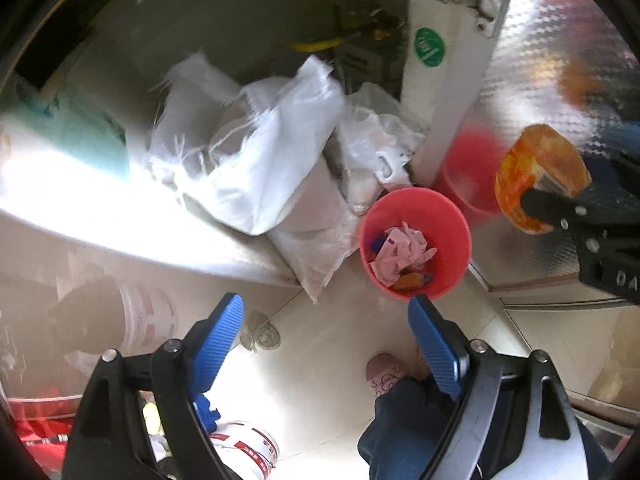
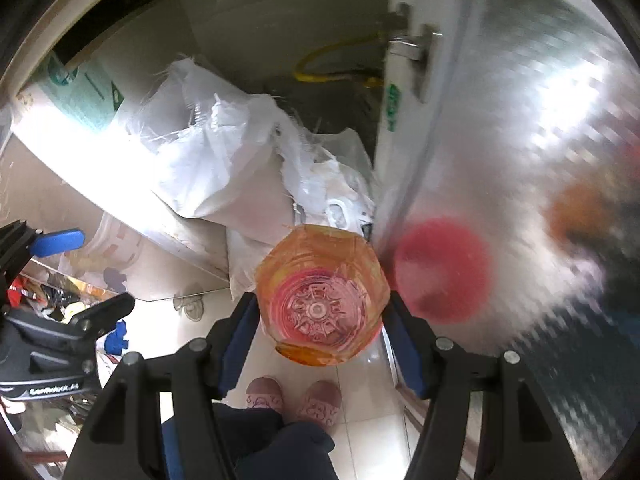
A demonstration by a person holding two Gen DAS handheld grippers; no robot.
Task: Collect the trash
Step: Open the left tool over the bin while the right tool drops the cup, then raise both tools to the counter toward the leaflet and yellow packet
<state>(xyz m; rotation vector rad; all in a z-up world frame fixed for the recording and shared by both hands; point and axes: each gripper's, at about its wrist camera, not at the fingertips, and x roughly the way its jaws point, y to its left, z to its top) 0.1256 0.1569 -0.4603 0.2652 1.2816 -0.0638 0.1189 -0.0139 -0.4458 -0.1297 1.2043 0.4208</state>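
Observation:
A red bin (image 1: 448,216) stands on the tiled floor with crumpled pink paper (image 1: 400,252) and other scraps inside. My left gripper (image 1: 326,304) hangs just in front of it, pointing steeply down, open, with nothing between its blue pads (image 1: 218,340). The same gripper (image 2: 90,276) shows at the left edge of the right wrist view. My right gripper (image 2: 320,304) is shut on an orange see-through plastic bottle (image 2: 320,276), seen base-on. In the left wrist view that bottle (image 1: 536,168) is held up to the right of the bin.
White plastic bags (image 1: 256,152) are piled behind the bin in an open cabinet. A shiny patterned metal door (image 1: 540,60) stands on the right and mirrors the bin. A white bucket (image 1: 148,320) sits at the left. The person's pink slippers (image 2: 292,398) are on the floor below.

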